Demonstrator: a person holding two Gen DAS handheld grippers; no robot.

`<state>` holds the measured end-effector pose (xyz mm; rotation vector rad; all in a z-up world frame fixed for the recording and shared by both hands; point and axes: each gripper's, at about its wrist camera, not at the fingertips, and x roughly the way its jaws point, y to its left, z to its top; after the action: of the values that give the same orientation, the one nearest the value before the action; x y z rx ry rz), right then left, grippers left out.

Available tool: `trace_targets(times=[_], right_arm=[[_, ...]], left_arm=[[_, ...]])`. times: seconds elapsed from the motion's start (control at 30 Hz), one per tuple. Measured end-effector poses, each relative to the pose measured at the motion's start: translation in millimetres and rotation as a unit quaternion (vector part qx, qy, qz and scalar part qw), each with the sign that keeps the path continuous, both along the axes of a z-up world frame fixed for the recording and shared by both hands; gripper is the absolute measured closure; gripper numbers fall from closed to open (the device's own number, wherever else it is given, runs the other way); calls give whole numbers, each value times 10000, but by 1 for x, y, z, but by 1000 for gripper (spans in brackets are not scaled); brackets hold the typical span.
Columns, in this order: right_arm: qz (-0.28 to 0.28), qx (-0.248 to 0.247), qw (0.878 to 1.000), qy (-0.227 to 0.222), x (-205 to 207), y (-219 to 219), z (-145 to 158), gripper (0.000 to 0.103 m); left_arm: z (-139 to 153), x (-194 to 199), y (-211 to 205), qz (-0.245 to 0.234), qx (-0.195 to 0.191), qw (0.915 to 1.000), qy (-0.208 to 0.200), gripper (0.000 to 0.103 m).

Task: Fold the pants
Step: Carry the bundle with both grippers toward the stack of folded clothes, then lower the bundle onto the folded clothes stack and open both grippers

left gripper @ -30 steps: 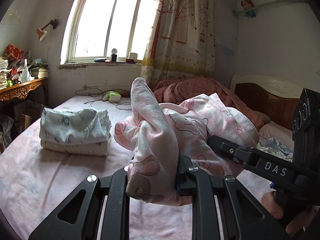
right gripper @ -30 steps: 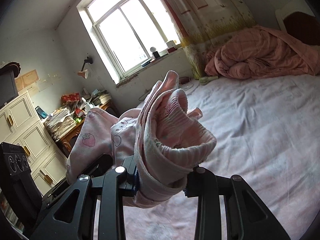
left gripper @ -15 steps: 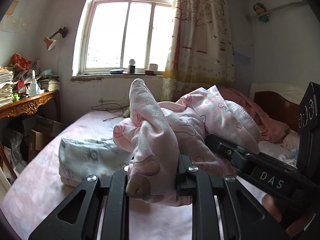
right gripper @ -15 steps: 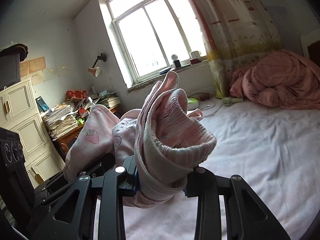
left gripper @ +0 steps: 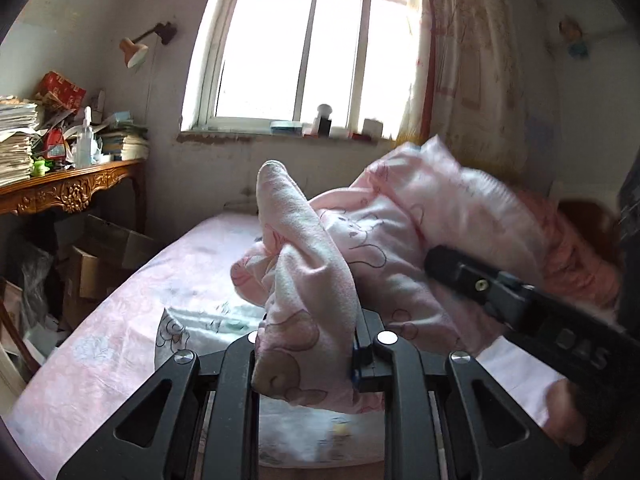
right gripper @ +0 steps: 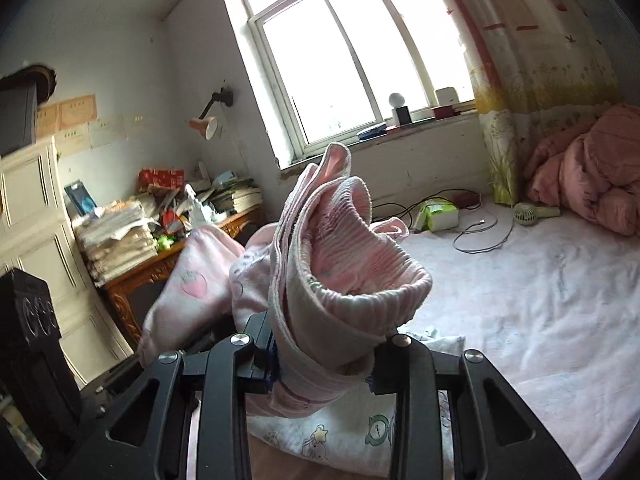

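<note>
Your pink pants (left gripper: 360,240) hang bunched in the air above the bed (left gripper: 120,340), slung between both grippers. The left gripper (left gripper: 308,360) has its fingers closed on a thick wad of leg fabric, which sticks up past the tips; the right gripper (right gripper: 324,360) is clamped on the ribbed waistband, rolled into an open cone above its fingers. Both grips take in several layers, so an inner one could slip free if you pull the pants taut. Directly beneath sits a folded white printed garment (right gripper: 360,436); lowering here risks draping the pants over it and rumpling that fold.
</note>
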<state>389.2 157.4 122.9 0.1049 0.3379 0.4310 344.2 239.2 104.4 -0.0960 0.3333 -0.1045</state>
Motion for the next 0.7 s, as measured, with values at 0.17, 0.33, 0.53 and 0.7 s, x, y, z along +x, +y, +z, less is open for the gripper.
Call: trace_targets(times=[0.17,0.33,0.53,0.7], right_arm=[[-137,-135,9988,446,33,15,-50,70],[-305,-234,9956,860,60,13,-94,69],[-414,-262,9935,1028,63,6,-109,57],[-653,-139,9936,915,56,-16,-100,39]], left_arm=[[-43,35,17,137,-275,9981,529,84],[-66,55,15,407,-104,9939,1021,76],[-68,57,11,656,150,9913,1129,58],[-58,50,29,720,-130,9923,1001,43]])
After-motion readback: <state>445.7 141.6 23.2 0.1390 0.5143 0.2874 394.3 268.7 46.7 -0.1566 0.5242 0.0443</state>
